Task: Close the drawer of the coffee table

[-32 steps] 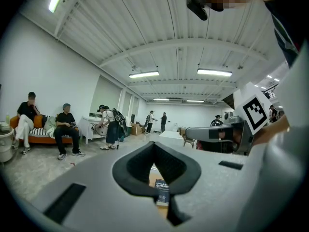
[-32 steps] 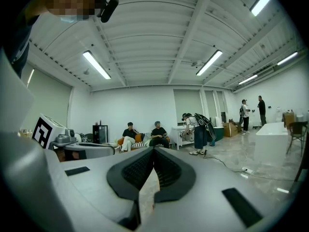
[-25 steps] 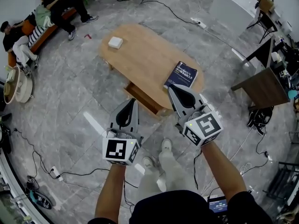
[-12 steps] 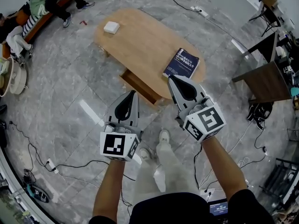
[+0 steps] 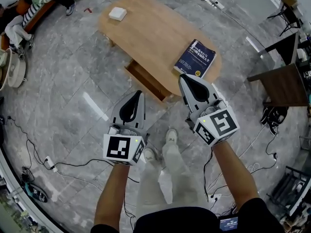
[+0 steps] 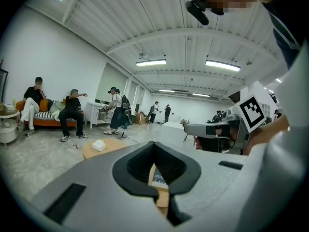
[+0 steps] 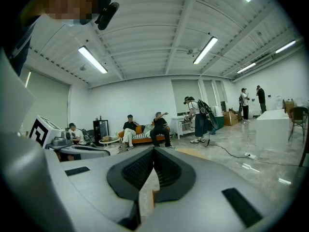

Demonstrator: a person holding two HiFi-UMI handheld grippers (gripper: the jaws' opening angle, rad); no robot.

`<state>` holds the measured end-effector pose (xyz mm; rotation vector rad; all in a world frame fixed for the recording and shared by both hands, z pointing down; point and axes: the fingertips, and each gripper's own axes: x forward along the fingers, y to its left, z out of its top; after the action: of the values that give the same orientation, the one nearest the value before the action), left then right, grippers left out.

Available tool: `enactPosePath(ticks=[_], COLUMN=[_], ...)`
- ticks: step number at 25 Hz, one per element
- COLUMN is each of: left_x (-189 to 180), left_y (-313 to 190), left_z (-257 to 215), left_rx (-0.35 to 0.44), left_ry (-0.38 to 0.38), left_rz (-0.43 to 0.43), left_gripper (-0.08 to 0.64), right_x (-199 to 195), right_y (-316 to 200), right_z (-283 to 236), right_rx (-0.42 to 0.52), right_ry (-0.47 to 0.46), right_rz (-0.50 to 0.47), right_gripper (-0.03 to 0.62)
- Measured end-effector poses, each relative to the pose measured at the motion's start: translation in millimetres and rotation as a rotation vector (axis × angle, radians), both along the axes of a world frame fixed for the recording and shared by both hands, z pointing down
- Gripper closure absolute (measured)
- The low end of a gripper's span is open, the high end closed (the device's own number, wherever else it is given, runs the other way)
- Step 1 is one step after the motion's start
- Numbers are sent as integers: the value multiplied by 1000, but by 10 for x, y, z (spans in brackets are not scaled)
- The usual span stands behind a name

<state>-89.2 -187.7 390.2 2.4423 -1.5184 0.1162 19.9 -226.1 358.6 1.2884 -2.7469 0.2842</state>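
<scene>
**Coffee table with open drawer; two hand-held grippers above it**

- Coffee table (image 5: 155, 33): oval, light wood, standing on a grey tiled floor (image 5: 73, 96).
- Drawer (image 5: 145, 81): wooden, set under the near long edge of the worktop. It stands pulled out toward the person, with its inside showing. Neither gripper touches it.
- Book (image 5: 195, 58): dark blue cover, lying flat near the right end of the worktop, close to the near edge.
- White box (image 5: 117, 13): small and square, near the far left end of the worktop, well apart from the book.
- Left gripper (image 5: 139, 94): held out from the person's left hand, tip over the floor just beside the drawer's front. The jaws are closed, with only a thin slit between the pads and nothing in them.
- Right gripper (image 5: 183, 78): held out from the right hand, tip over the near right edge of the worktop, near the book. The jaws are likewise closed and empty.
- Person holding the grippers: bare forearms, light trousers (image 5: 165, 174) and pale shoes, standing on the floor facing the drawer side of the table.
- Surroundings: cables (image 5: 53, 166) trailing across the floor, a dark brown desk (image 5: 286, 84) at the right, and seated people on an orange sofa (image 5: 10, 14) at the far left.
</scene>
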Motion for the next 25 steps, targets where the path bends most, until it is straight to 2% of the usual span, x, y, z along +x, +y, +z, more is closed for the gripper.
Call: enactPosePath(ticks=[6, 25], left_x=[-38, -66], left_y=[-10, 117], left_z=[236, 974], left_rx=[30, -4], left_ry=[-26, -38], left_rz=[-14, -28], left_gripper=[558, 558], right_x=[-16, -68], right_y=[-5, 107], right_z=[242, 868], right_rx=[-11, -31], right_ry=[-11, 14], right_rz=[-1, -5], right_gripper=[581, 581])
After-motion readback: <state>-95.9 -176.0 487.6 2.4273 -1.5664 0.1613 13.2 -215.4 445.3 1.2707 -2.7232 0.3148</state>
